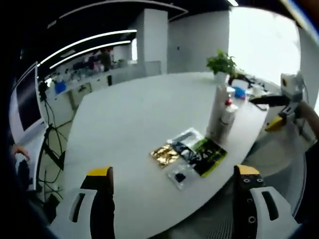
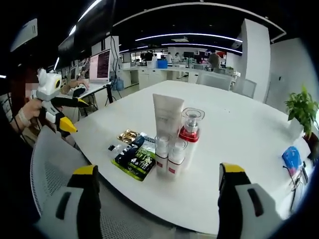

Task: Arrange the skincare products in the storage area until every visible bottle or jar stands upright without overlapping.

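Observation:
Upright on the white table (image 2: 239, 124) are a tall white tube (image 2: 168, 115), a clear pump bottle with a red collar (image 2: 190, 130) and two small clear bottles with red bases (image 2: 168, 155), close together. Flat sachets (image 2: 131, 151), gold, black and green, lie beside them. My right gripper (image 2: 157, 170) is open, short of the table edge and apart from the bottles. My left gripper (image 1: 173, 172) is open over the table's near edge, with the sachets (image 1: 189, 155) just ahead and the tube (image 1: 218, 110) and pump bottle (image 1: 228, 115) beyond. Each gripper appears in the other's view, held by a hand (image 2: 56, 103) (image 1: 285, 102).
A potted plant (image 1: 222, 63) stands at the table's far end, with a blue item (image 2: 290, 158) and small clutter near it. A grey mesh chair (image 2: 50, 164) is at the table edge by the right gripper. Desks and monitors (image 2: 99, 64) fill the room behind.

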### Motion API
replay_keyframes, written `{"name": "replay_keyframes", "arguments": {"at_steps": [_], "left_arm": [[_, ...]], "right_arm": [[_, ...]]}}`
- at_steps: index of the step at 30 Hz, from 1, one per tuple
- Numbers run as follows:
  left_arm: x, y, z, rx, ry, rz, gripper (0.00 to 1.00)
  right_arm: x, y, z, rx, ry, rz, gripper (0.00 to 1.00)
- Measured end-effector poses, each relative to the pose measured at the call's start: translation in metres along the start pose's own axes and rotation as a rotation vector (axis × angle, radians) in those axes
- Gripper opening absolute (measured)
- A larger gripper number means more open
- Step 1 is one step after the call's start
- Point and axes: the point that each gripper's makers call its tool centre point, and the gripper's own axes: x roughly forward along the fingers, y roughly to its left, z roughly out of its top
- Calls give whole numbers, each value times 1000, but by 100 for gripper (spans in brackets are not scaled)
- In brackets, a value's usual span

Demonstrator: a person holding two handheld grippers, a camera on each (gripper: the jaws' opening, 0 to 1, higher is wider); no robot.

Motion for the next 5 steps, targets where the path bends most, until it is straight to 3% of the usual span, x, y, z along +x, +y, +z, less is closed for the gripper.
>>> {"name": "replay_keyframes", "arguments": {"at_steps": [5], "left_arm": [[1, -1, 2, 0, -7, -9, 97]], "right_arm": [[2, -2, -2, -2, 8, -2, 100]]}}
